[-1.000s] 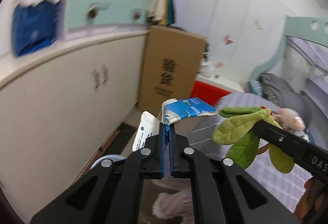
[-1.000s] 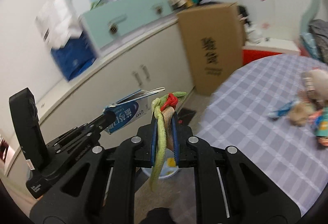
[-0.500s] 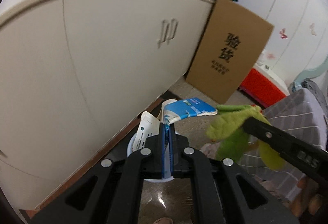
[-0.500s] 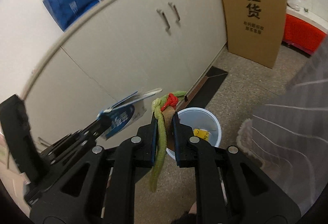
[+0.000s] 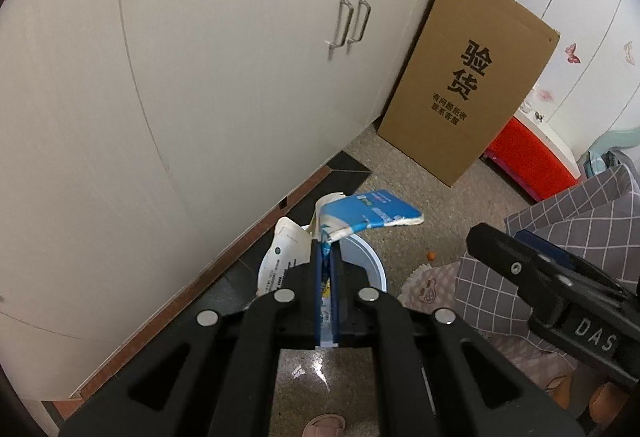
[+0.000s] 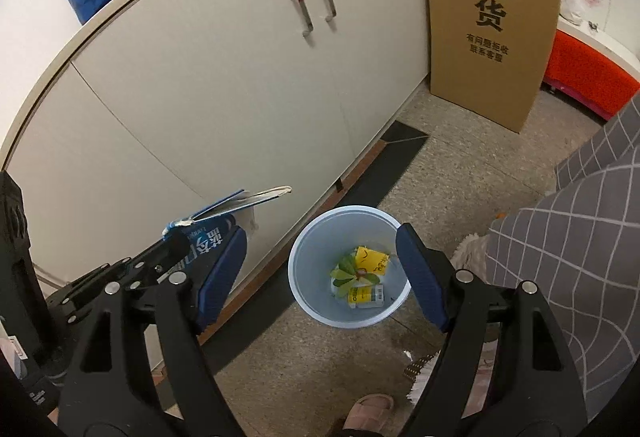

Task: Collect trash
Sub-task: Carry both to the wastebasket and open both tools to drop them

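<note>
My left gripper [image 5: 329, 257] is shut on a flattened blue-and-white carton [image 5: 372, 215], held just above a pale blue bin [image 5: 376, 269] on the floor. In the right wrist view the same carton [image 6: 216, 221] sticks out of the left gripper [image 6: 176, 237] to the left of the bin [image 6: 304, 277]. My right gripper [image 6: 322, 235] hangs over the bin with its jaws opening wide and nothing between them. On the bin's bottom lie green leaves [image 6: 346, 271], a yellow wrapper [image 6: 372, 259] and a small yellow bottle [image 6: 366, 295].
A white cabinet [image 6: 240, 77] runs close behind the bin. A tall cardboard box [image 6: 492, 17] leans against it, with a red box [image 6: 588, 73] beyond. Grey checked cloth [image 6: 580, 257] hangs at the right. A slippered foot [image 6: 370, 411] stands near the bin.
Both grippers came down over the bin. The right gripper opened and the green leaves it held dropped into the bin. The left gripper kept its hold on the carton.
</note>
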### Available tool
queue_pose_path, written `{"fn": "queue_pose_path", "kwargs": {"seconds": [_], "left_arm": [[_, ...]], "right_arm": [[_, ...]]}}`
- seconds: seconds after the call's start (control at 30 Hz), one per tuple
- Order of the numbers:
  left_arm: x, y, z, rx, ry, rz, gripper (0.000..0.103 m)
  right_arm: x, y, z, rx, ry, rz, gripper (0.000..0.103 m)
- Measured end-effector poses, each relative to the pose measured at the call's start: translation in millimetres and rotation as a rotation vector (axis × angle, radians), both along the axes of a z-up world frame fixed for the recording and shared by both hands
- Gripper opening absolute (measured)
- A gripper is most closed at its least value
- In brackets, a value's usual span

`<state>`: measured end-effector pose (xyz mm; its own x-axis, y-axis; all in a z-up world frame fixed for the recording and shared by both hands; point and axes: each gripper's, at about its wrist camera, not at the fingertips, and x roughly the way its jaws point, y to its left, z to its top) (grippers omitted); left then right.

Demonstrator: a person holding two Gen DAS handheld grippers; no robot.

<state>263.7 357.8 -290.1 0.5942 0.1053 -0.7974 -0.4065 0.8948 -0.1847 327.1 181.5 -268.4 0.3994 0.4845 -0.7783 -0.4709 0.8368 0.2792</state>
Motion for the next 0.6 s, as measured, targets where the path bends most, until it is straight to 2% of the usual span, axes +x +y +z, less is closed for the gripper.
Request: {"fn": "queue_pose_path", "kwargs": {"seconds": [0.37, 0.6], "left_arm": [[15, -18, 2, 0.005, 0.01, -0.043, 0.004], [30, -29, 9, 0.03, 0.002, -0.077, 0.004]], "right_arm": [[-5, -17, 13, -0.022, -0.067, -0.054, 0.076], [-4, -38, 29, 0.027, -0.132, -0.131, 0.076]]}}
